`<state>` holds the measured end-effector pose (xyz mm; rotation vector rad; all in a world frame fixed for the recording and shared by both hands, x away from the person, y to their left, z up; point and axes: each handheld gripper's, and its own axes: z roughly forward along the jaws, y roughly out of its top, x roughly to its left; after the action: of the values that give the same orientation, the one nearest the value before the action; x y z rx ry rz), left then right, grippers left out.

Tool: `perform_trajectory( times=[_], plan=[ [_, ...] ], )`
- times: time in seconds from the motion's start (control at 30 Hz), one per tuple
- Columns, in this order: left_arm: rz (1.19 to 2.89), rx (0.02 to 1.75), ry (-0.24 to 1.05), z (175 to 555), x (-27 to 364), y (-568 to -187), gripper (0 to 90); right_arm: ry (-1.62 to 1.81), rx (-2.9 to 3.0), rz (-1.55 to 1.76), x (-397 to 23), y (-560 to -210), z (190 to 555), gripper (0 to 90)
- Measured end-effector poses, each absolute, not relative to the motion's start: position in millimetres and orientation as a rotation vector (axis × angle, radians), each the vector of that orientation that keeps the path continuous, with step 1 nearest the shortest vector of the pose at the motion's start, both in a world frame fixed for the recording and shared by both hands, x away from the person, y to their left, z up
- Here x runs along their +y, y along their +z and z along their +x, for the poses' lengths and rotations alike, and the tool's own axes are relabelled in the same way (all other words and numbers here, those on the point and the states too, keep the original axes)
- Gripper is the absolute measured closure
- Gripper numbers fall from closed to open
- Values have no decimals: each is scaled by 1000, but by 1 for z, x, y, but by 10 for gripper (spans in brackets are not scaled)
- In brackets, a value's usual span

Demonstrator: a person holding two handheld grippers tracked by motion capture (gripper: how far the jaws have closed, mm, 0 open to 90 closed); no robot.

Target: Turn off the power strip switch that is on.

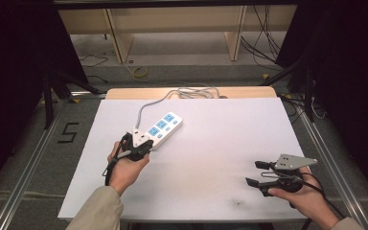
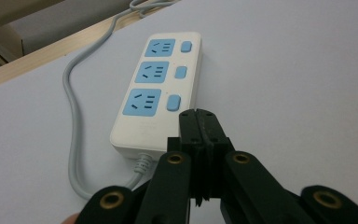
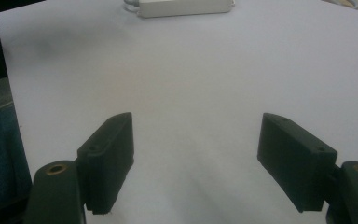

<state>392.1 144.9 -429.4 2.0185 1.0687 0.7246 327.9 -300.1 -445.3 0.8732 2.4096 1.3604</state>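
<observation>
Black left claw (image 2: 199, 122), jaws pressed together and empty, is hovering at the near end of the white power strip (image 2: 161, 88) lying on the surface (image 1: 211, 158) (right claw (image 3: 196, 163) is idling, spread). Next: likely pressing the nearest blue switch (image 2: 173, 102).

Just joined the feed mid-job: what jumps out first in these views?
The white power strip with three blue sockets lies left of centre on the white table, its grey cable trailing off the far edge. The left gripper, jaws shut, sits at its near end; the right gripper rests open at the near right.
</observation>
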Motion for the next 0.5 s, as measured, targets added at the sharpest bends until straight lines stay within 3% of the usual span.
perform_trajectory(
  times=[0.5],
  plan=[
    [2035, 1084, 735, 411, 139, -429, 899, 1357, 2408, 868, -300, -445, 327, 276]
  ],
)
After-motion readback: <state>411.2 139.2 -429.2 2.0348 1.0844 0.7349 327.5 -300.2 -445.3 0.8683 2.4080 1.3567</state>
